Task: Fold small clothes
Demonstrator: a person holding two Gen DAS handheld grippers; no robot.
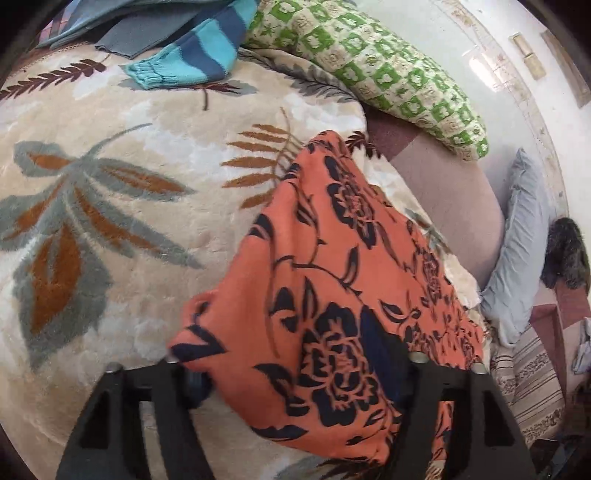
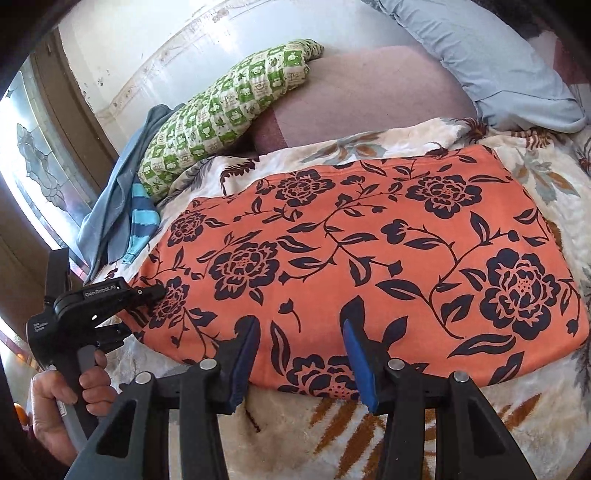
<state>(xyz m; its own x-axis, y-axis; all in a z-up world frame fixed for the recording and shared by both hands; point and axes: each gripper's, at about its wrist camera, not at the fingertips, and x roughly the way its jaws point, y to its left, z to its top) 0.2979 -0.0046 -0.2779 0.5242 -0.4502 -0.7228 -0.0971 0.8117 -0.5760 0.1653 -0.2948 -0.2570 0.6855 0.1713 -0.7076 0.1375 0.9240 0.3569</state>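
An orange garment with dark blue flowers (image 2: 369, 251) lies folded in a broad rectangle on the cream leaf-patterned blanket (image 2: 288, 435). My right gripper (image 2: 301, 332) hovers over its near edge, its blue pads apart and nothing pinched between them. My left gripper (image 2: 144, 314), held by a hand (image 2: 66, 398), sits at the garment's left end with that edge between its spread fingers. In the left wrist view the orange garment (image 1: 332, 258) bulges up between the wide-set fingers of the left gripper (image 1: 291, 369) and hides the left fingertip.
A green-checked pillow (image 2: 229, 110) and a light blue pillow (image 2: 487, 62) lie at the back by the wall. A blue-striped sweater (image 1: 192, 59) and grey-blue clothes (image 1: 147, 33) are heaped beyond the garment's left end. A mauve mattress (image 2: 369, 88) shows behind the blanket.
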